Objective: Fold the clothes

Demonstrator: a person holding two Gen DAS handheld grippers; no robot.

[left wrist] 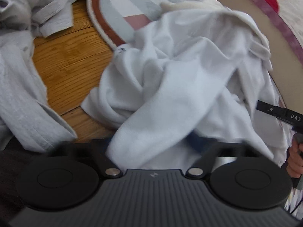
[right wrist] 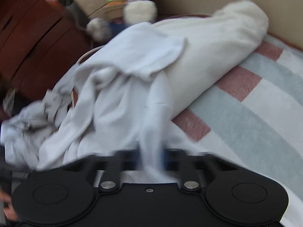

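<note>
A crumpled white garment [left wrist: 180, 71] lies on a striped rug [left wrist: 132, 5]. In the left wrist view a thick fold of it fills the gap of my left gripper [left wrist: 149, 143]. The cloth hides the fingertips, and one blue pad [left wrist: 197, 141] shows against it. In the right wrist view a narrow strip of the same white garment [right wrist: 117, 98] runs up out of my right gripper [right wrist: 151, 157], whose fingers are pinched tight on it. One finger of the right gripper [left wrist: 274, 111] also reaches into the garment's right side in the left wrist view.
A pale grey garment [left wrist: 17, 87] is heaped on the wooden floor [left wrist: 72, 60] to the left. A rolled cream blanket [right wrist: 217, 47] lies on the rug [right wrist: 255, 113] behind the white garment. A plush toy [right wrist: 136, 5] and a dark wooden cabinet [right wrist: 28, 28] stand at the back.
</note>
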